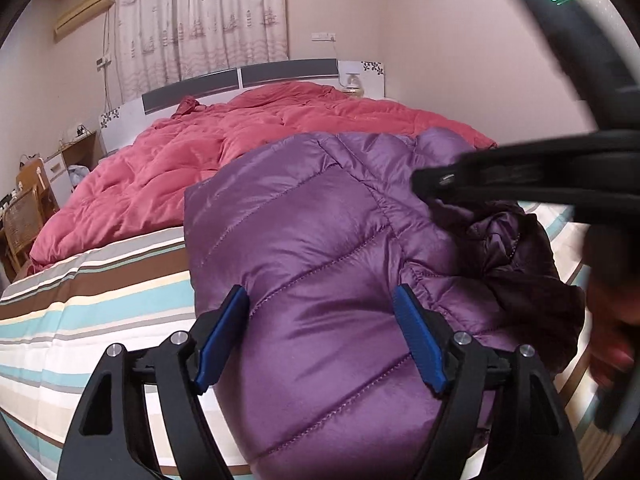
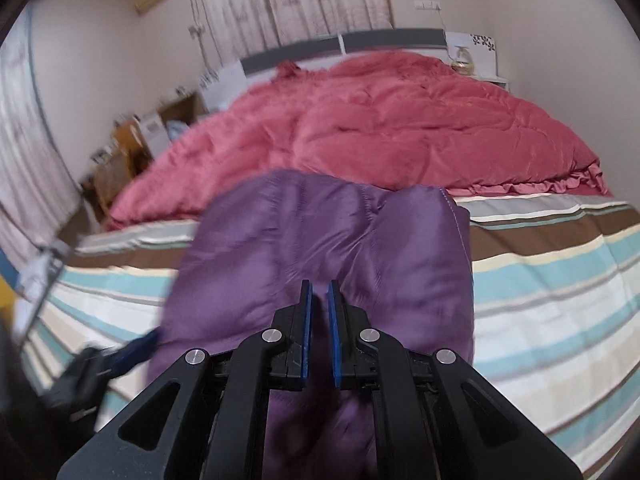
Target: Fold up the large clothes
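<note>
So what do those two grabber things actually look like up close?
Both look alike. The left gripper and right gripper are black plastic frames with triangular cut-outs, round silver pivot pins, and flat blue ribbed pads lining the jaws. The right one's black handle shows a small green light. No cables or sleeves show.

I see a purple jacket (image 1: pixel 320 248) of glossy, quilted cloth with stitched seams, lying on a matt striped sheet (image 1: pixel 100 300). My left gripper (image 1: pixel 320 340) shows matt black plastic, ribbed blue pads (image 1: pixel 418 340) and shiny metal pins. The pink quilt (image 1: pixel 180 184) looks softly sheened.
</note>
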A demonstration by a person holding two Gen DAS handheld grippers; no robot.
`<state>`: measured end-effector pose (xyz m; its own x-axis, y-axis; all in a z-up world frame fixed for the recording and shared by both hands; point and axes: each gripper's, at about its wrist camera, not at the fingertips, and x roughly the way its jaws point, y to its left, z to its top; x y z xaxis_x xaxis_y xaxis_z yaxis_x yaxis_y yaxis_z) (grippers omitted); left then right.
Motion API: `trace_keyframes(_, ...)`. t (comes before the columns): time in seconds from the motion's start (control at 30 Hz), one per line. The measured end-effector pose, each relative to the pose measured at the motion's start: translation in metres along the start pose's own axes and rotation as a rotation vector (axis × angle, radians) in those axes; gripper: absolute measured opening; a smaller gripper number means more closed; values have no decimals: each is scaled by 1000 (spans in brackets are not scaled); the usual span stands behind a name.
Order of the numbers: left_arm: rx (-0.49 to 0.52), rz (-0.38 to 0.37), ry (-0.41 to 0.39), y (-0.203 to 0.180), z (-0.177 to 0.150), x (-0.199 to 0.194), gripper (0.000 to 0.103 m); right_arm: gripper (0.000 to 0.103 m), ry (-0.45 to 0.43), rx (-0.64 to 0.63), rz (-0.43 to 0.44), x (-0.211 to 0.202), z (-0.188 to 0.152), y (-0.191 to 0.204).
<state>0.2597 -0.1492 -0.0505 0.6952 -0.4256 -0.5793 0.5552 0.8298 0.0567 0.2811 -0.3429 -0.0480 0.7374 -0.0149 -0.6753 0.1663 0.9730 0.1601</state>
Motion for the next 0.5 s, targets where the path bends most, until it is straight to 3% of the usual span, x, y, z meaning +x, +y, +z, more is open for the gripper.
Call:
trace_keyframes(0.07, 16, -18, 2, -4, -2, -2, 75, 8, 40, 13, -53, 19, -3, -16)
trace_keyframes(0.17, 59, -37, -2, -15, -1, 1, 75, 7, 46, 69, -76, 29, -19, -40)
trace_keyframes(0.27, 112, -32, -11, -32, -3, 8, 75, 7, 23, 45, -159, 43, -37, -51)
trace_keyframes(0.4, 124, -22, 5, -38, -4, 11, 75, 7, -2, 48, -161, 55, -44, -58)
trace_keyframes(0.5, 75, -74, 32, -29, 4, 0, 75, 7, 1, 62, -106, 49, -41, -63)
